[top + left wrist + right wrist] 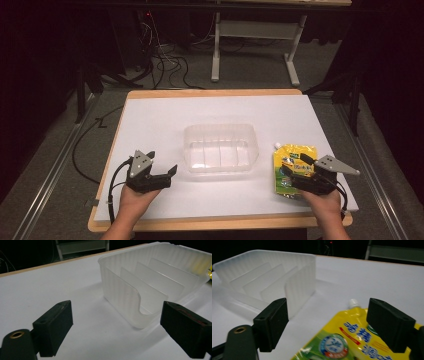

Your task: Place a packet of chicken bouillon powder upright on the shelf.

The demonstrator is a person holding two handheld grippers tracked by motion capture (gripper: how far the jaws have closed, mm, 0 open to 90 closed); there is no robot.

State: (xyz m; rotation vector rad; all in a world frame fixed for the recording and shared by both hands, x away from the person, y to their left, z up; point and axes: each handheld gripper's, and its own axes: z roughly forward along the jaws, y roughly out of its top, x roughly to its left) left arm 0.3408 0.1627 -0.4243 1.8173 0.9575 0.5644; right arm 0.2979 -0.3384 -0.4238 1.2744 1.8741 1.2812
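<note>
Your right gripper (301,170) is open over the yellow pouch (292,159), your left gripper (167,176) open too. The clear bin (220,131) waits empty.

Both forearms enter from below; the left gripper (165,175) and right gripper (296,165) hold their jaws apart, gripping nothing.
</note>
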